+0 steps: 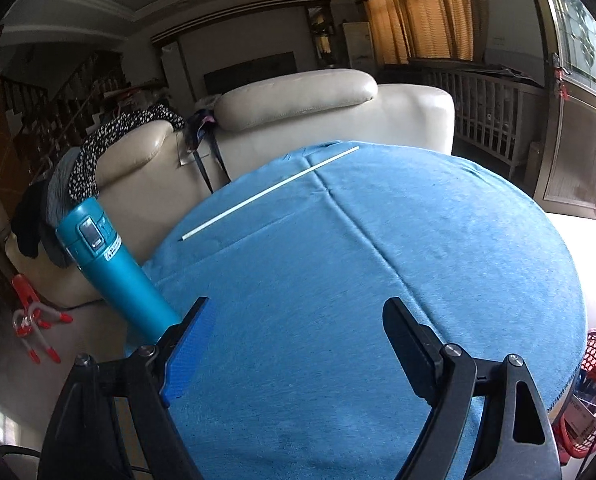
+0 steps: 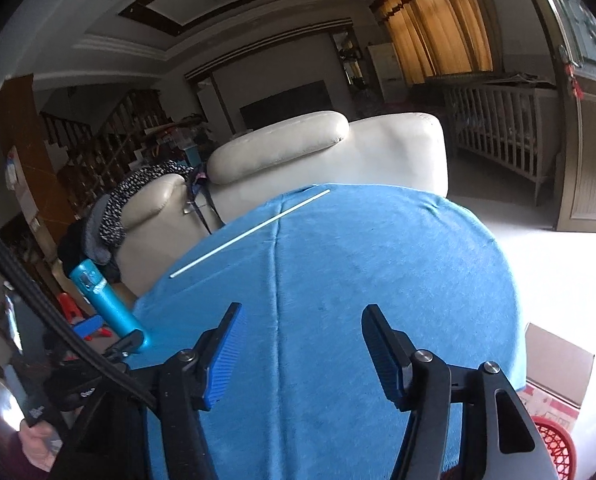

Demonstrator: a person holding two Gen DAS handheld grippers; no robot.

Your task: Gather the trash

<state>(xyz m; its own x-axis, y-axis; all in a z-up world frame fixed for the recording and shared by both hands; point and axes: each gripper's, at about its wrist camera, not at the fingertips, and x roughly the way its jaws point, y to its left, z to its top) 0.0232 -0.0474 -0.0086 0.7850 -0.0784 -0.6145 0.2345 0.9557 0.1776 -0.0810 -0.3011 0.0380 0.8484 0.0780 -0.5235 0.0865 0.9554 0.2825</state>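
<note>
Overhead, both tongs were held above a tabletop (image 1: 417, 240) draped in blue cloth. The left tongs (image 1: 298, 344) were spread wide with nothing between the fingers, and the right tongs (image 2: 299, 350) were likewise parted and gripped nothing. A thin white stick (image 1: 270, 194) was seen lying flat on the cloth near the far edge of the tabletop, running diagonally across a crease, well apart from both tongs; in the right wrist view the same stick (image 2: 250, 234) was found in that far-left part of the tabletop. A teal flask (image 1: 114, 272) was set at the left edge of the tabletop, just beside the left finger of the left tongs. A cream sofa (image 1: 337, 120) was placed beyond the far edge of the tabletop, and a red basket (image 1: 593, 392) was glimpsed low off its right side.
</note>
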